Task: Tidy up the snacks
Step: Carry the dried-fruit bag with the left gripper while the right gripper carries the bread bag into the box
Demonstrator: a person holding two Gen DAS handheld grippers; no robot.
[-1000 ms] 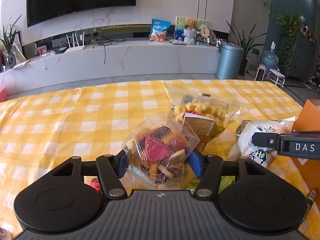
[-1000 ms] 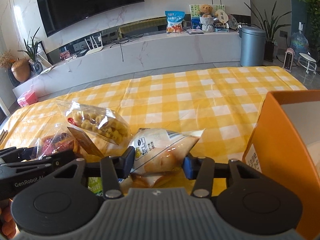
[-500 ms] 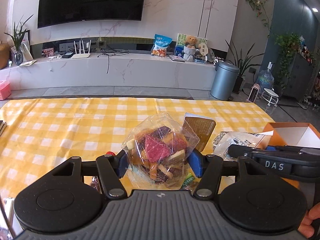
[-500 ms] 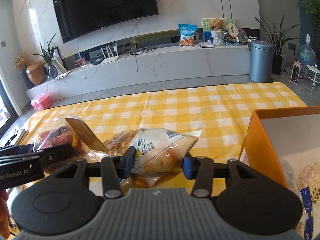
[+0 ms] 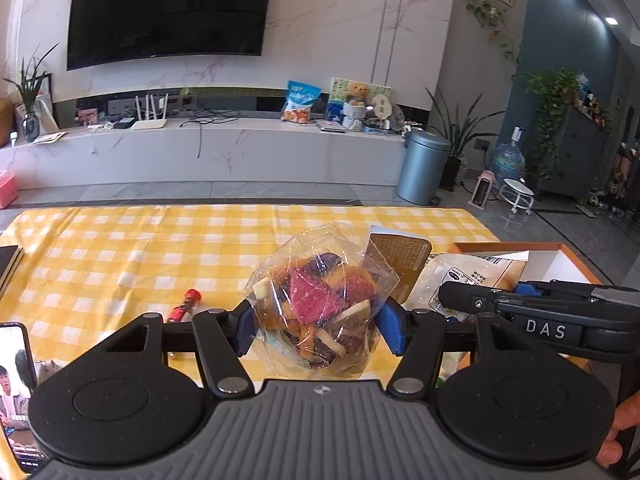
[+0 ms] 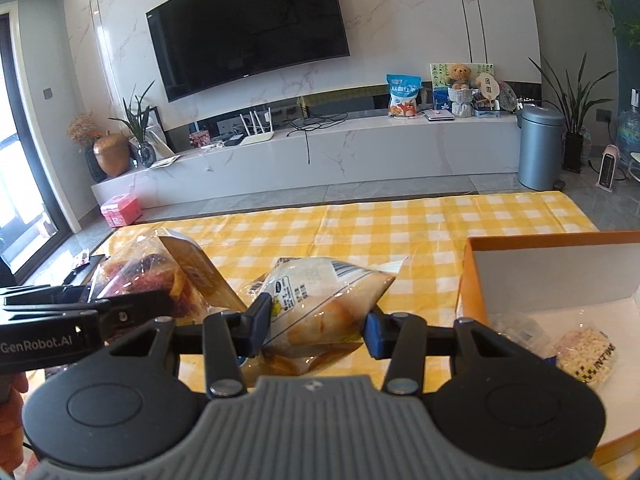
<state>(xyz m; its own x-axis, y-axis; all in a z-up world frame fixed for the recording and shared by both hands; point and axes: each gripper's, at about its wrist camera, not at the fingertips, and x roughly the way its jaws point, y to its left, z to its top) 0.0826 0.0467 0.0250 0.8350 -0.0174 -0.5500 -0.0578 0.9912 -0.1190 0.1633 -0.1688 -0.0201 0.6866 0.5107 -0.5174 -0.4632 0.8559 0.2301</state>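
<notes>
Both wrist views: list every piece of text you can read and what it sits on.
"DAS": on the right gripper, seen from the left wrist.
"GenRobot.AI": on the left gripper, seen from the right wrist.
"IN-TUNE", doubtful: on the small packet in the orange box.
Print on the bread bag, the brown card of the dried-fruit bag and the phone: too small to read.
</notes>
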